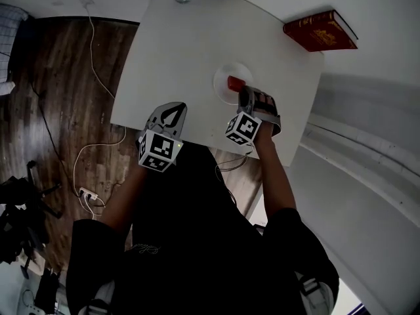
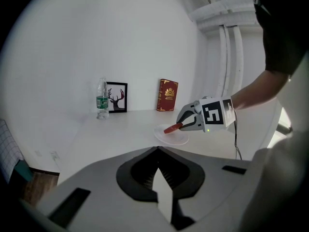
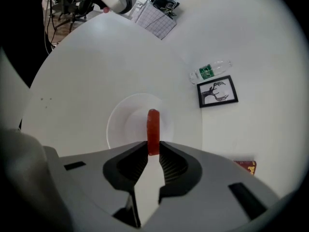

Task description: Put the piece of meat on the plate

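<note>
My right gripper (image 3: 153, 151) has its fingers pinched narrow on the near end of the meat (image 3: 153, 129), a red strip that sticks straight out ahead of them. Gripping it by the end lets the free length go down first, so the fingers needn't touch the plate (image 3: 120, 124). The meat hangs over the plate's middle. In the left gripper view it looks just above the surface with its far tip lowest, though I cannot tell whether it touches. The gripper is pitched steeply down, which suits laying the strip flat.

My left gripper (image 2: 158, 151) has its fingers fully together on nothing. It sits off to the side over the near edge of the bench (image 1: 177, 58), clear of the plate so it won't get in the way.

I judge the carry done, with only the release remaining: lower a touch, then part the fingers. The risk is the strip sticking to one pad and lifting off with it.
</note>
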Demonstrator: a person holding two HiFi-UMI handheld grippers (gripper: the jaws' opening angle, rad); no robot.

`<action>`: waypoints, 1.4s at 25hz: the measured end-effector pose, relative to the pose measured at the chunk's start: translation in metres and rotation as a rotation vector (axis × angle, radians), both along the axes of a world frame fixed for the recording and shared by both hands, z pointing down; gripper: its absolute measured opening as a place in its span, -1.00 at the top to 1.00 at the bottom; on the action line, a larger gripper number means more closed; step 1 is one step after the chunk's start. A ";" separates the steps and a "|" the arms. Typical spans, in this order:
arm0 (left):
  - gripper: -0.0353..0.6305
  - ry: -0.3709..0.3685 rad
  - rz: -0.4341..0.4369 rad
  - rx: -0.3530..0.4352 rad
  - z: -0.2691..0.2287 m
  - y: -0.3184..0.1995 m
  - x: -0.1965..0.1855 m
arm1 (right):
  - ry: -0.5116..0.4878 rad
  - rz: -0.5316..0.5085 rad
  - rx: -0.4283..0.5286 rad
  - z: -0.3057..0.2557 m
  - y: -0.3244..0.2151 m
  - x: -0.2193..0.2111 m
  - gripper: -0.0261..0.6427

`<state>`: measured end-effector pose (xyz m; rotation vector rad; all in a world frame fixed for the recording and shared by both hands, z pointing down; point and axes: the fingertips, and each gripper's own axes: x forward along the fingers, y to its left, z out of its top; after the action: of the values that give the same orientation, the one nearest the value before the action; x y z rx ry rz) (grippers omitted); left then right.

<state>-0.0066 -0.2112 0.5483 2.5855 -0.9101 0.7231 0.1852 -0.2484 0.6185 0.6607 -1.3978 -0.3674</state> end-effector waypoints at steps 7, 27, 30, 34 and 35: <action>0.89 -0.003 -0.031 -0.007 0.004 -0.004 -0.012 | 0.060 -0.030 -0.004 0.005 -0.008 0.002 0.67; 0.89 -0.003 -0.050 -0.014 0.007 -0.004 -0.024 | 0.023 0.000 -0.017 0.018 -0.008 -0.003 0.61; 0.89 -0.006 -0.047 -0.016 0.007 -0.003 -0.025 | -0.002 0.013 -0.040 0.021 -0.005 -0.006 0.57; 0.89 -0.005 -0.055 -0.014 0.007 -0.003 -0.027 | -0.004 0.017 -0.042 0.022 -0.004 -0.004 0.56; 0.89 -0.006 -0.056 -0.014 0.007 -0.003 -0.028 | -0.005 0.017 -0.045 0.022 -0.004 -0.004 0.55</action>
<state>-0.0343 -0.2140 0.5549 2.5363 -0.9717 0.7190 0.1811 -0.2521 0.6409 0.6366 -1.4008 -0.3206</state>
